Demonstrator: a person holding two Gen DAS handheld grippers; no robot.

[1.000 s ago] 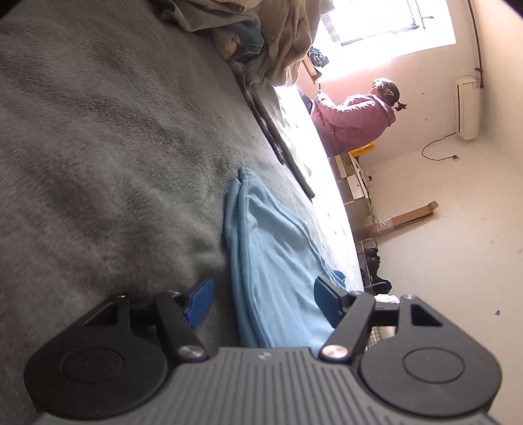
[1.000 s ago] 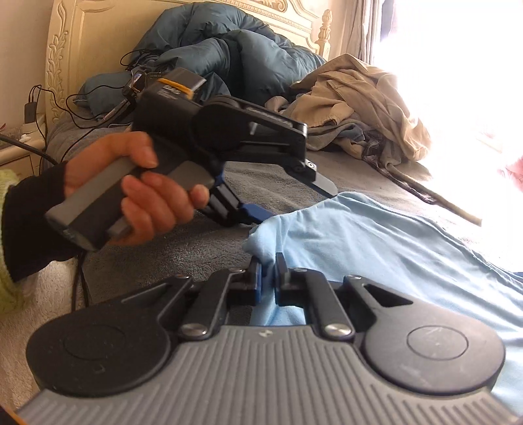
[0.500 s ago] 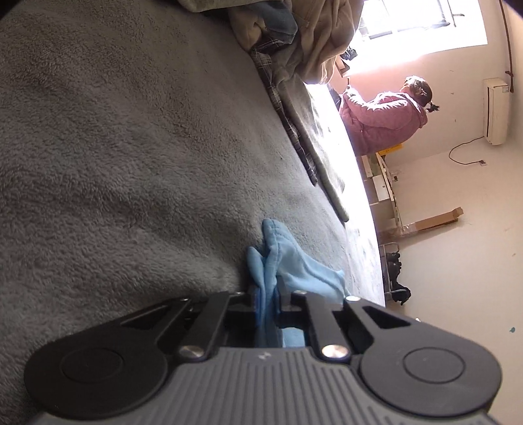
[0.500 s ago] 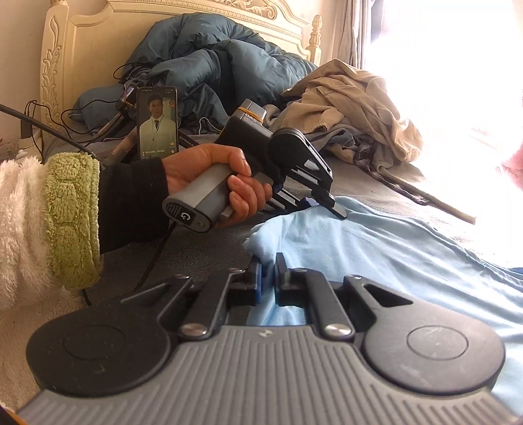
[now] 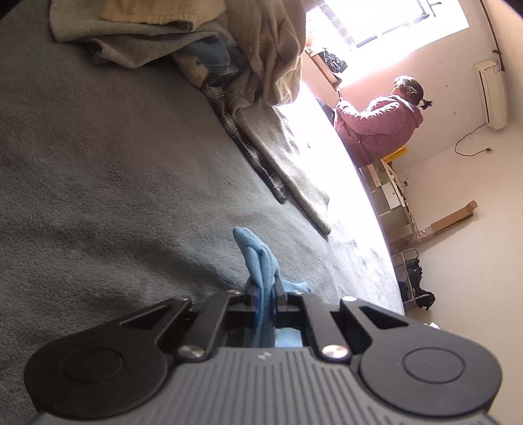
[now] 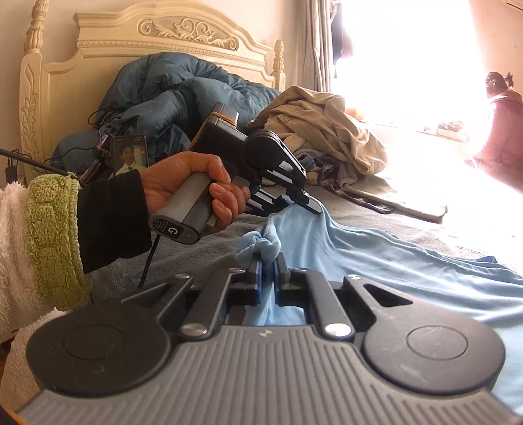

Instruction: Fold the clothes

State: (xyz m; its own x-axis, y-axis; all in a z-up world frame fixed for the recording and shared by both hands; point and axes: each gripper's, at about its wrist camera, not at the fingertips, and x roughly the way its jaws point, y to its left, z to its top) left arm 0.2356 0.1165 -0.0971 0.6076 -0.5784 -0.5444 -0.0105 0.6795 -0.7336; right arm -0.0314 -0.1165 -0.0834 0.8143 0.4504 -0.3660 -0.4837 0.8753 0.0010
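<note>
Fabric is bunching in both — left hand-held gripper (image 5: 264,294) and right hand-held gripper (image 6: 267,261) are each pinching the light-blue shirt (image 6: 376,255) above the bed (image 5: 114,183).

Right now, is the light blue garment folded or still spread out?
Mostly spread: the light blue garment lies flat across the bed, one edge bunched where the left gripper and right gripper pinch it.

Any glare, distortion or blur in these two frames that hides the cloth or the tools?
Left wrist: window blown out, bed edge bowed by the fisheye, blue shirt in the left tool sharp. Right wrist: glare whitens the right side, yet the shirt and right tool stay clear.
</note>
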